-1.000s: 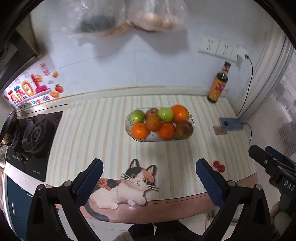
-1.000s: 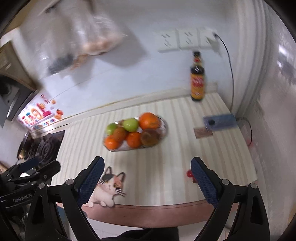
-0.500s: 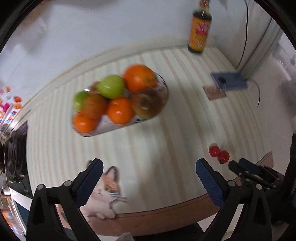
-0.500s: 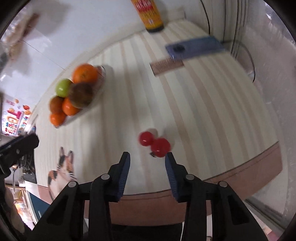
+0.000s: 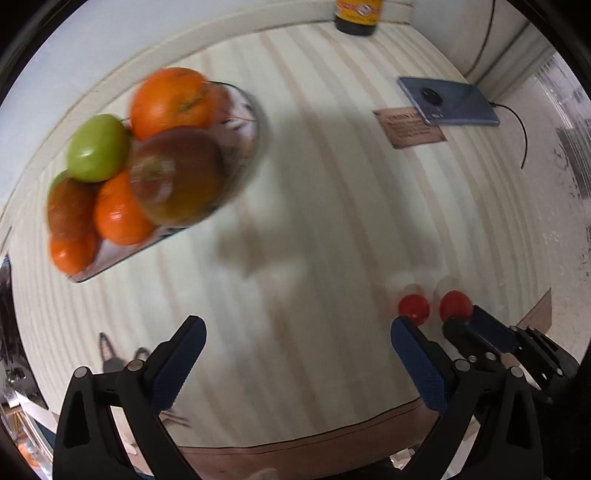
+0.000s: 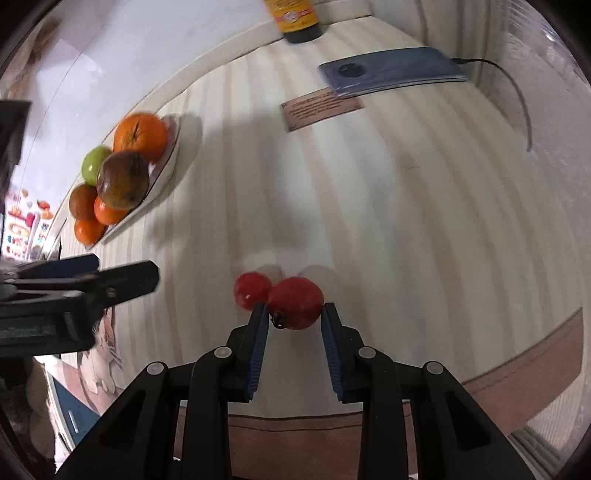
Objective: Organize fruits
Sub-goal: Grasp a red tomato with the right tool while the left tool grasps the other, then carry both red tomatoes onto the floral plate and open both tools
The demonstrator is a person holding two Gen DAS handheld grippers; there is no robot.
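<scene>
Right gripper (image 6: 293, 319): fingers part-way closed around the nearer tomato (image 6: 295, 302), a blue pad on either side; whether the pads touch its skin cannot be told, and the fruit sits on the counter (image 6: 406, 221).
Nearer tomato: between the fingertips, stem end toward the left finger (image 6: 258, 325), just past the pad tips rather than deep in the jaws.
Second tomato (image 6: 252, 290): touching the first, just beyond the left fingertip and partly hidden by it.
Grip advice: likely best to push a little further forward so the pads meet the fruit's widest part, then close gently; soft, round skin could slip out or bruise under a hard squeeze.
Risk: the left finger stands close to the second tomato and could nudge it into a roll toward the counter's edge.
Left gripper (image 5: 297, 345): fingers wide apart and holding nothing, hovering above the counter (image 5: 332, 203); both tomatoes lie just outside its right finger (image 5: 421, 362).
Fruit plate (image 6: 168, 166): far ahead and to the left of the right fingers, already heaped with oranges, green apples and brown fruit; the probable destination.
Placing advice: the heap looks full, so a low gap near the rim seems safer than the top.
Far end: phone (image 6: 391, 68) on a cable, a small card (image 6: 321, 107), and a sauce bottle (image 6: 297, 18) by the wall.
</scene>
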